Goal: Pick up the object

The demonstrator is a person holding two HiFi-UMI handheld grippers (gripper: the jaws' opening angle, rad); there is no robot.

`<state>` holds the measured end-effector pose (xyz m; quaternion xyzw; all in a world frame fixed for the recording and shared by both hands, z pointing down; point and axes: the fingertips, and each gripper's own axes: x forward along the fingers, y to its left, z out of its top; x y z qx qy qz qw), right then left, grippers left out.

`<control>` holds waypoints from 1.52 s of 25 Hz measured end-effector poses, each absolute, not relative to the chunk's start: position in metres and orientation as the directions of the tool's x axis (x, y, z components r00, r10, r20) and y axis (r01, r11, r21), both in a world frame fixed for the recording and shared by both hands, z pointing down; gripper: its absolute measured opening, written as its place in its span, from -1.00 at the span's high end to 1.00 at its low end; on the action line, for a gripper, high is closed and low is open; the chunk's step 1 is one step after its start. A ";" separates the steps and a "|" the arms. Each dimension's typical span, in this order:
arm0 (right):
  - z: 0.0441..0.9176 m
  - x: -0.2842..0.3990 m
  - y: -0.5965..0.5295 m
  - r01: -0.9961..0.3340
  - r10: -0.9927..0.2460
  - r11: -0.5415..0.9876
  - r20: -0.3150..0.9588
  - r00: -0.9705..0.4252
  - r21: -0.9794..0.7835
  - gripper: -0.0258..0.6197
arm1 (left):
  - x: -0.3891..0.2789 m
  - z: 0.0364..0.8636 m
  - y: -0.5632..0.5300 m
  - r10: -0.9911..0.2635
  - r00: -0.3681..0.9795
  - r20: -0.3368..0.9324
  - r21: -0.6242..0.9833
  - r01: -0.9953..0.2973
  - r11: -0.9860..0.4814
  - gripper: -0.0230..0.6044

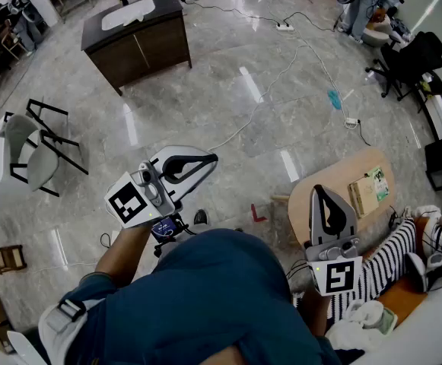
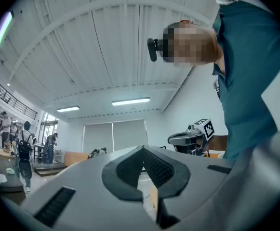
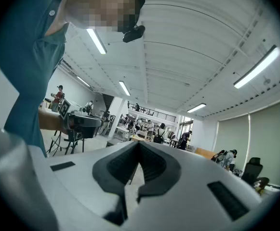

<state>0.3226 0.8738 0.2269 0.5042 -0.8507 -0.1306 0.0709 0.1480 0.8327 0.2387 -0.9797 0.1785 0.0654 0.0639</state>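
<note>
I see my white-and-grey left gripper (image 1: pixel 210 159) and right gripper (image 1: pixel 320 190) both with jaws pressed together on nothing, while the flat tan cardboard box (image 1: pixel 363 195) lies on the round pale wooden table (image 1: pixel 303 198) just beyond the right gripper's tips.

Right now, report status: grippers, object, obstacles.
Left gripper and right gripper shut, empty. Box on round table, untouched. Nothing seen blocking it.

A dark cabinet (image 1: pixel 141 48) with a white basin top is spotted at upper left on the marble floor (image 1: pixel 205 105). A white chair (image 1: pixel 27 154) is parked at the left edge. Cables (image 1: pixel 265 95) are strung across the upper middle, and a power strip (image 1: pixel 284 27) is seen at the top. A round wooden table (image 1: pixel 365 160) is set at right, with a striped cloth (image 1: pixel 380 268) below it.
</note>
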 end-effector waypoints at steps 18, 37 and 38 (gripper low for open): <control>0.222 0.323 0.877 -0.839 -0.875 0.463 -0.003 -0.484 0.285 0.88 | 0.150 0.233 0.836 -0.344 0.928 -0.147 -0.096 -0.359 -0.928 0.92; 0.239 0.362 0.874 -0.812 -0.828 0.517 -0.082 -0.554 0.270 0.88 | 0.209 0.256 0.842 -0.354 0.924 -0.144 -0.104 -0.370 -0.923 0.92; 0.241 0.361 0.870 -0.813 -0.828 0.521 -0.077 -0.555 0.261 0.88 | 0.209 0.257 0.838 -0.356 0.924 -0.142 -0.101 -0.372 -0.923 0.92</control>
